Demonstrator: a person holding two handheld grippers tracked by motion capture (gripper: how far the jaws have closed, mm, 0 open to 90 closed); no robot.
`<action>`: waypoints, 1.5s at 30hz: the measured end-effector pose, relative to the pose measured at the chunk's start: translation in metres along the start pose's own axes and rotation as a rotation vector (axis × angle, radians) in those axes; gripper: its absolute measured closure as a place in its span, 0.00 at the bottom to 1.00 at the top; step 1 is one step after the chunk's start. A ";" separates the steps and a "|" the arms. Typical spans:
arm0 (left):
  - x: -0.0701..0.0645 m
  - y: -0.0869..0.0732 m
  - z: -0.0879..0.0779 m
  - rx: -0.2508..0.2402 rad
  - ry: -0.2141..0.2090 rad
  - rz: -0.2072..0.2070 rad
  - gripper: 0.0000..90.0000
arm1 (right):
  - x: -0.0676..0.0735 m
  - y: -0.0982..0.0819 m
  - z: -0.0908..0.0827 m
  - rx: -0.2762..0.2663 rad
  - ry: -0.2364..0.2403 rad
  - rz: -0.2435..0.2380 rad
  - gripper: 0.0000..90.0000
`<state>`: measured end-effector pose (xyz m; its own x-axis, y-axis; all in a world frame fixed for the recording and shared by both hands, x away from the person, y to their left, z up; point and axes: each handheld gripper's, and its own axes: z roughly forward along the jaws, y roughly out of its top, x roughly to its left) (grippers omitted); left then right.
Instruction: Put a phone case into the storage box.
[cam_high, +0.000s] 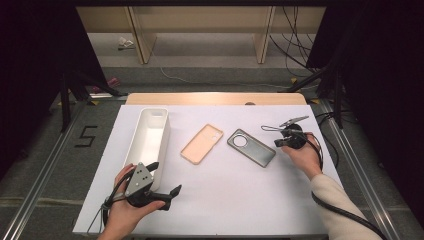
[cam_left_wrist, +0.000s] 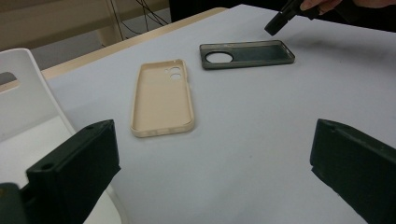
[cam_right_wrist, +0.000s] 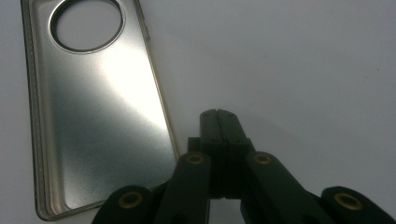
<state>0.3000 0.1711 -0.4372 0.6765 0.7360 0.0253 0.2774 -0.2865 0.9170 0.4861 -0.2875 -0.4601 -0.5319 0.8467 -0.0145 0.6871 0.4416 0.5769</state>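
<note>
Right tongs (cam_right_wrist: 218, 114) pressed together, nothing between them, tips just beside the long edge of the grey case (cam_right_wrist: 98, 116), apart from it. Case lay flat, inside up, round camera hole at its far end. Left tongs (cam_high: 162, 179) spread wide, empty, near the table's (cam_high: 240, 200) front edge. White bin (cam_high: 150, 131) just beside them; beige case (cam_left_wrist: 163, 99) ahead, flat, short of the grey one.

The left gripper (cam_left_wrist: 215, 172), jaws wide apart, looks across the table (cam_left_wrist: 261, 130) at a beige phone case (cam_left_wrist: 162, 100) and, nearer the far edge, a dark phone case (cam_left_wrist: 247, 54); a white bin (cam_left_wrist: 23, 98) borders the left edge.
</note>
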 end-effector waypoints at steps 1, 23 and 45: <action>0.000 0.000 0.000 0.000 0.000 0.000 0.01 | 0.000 0.000 0.001 0.001 0.005 -0.003 1.00; -0.001 0.000 0.000 0.000 -0.002 0.000 0.01 | 0.011 -0.004 0.003 0.106 0.086 -0.054 1.00; -0.001 0.000 0.000 -0.002 -0.005 0.005 0.01 | 0.058 -0.005 -0.002 0.187 0.191 -0.182 1.00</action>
<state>0.2989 0.1700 -0.4368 0.6811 0.7316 0.0280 0.2729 -0.2892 0.9176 0.4514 -0.2414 -0.4620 -0.7258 0.6853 0.0603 0.6417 0.6427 0.4186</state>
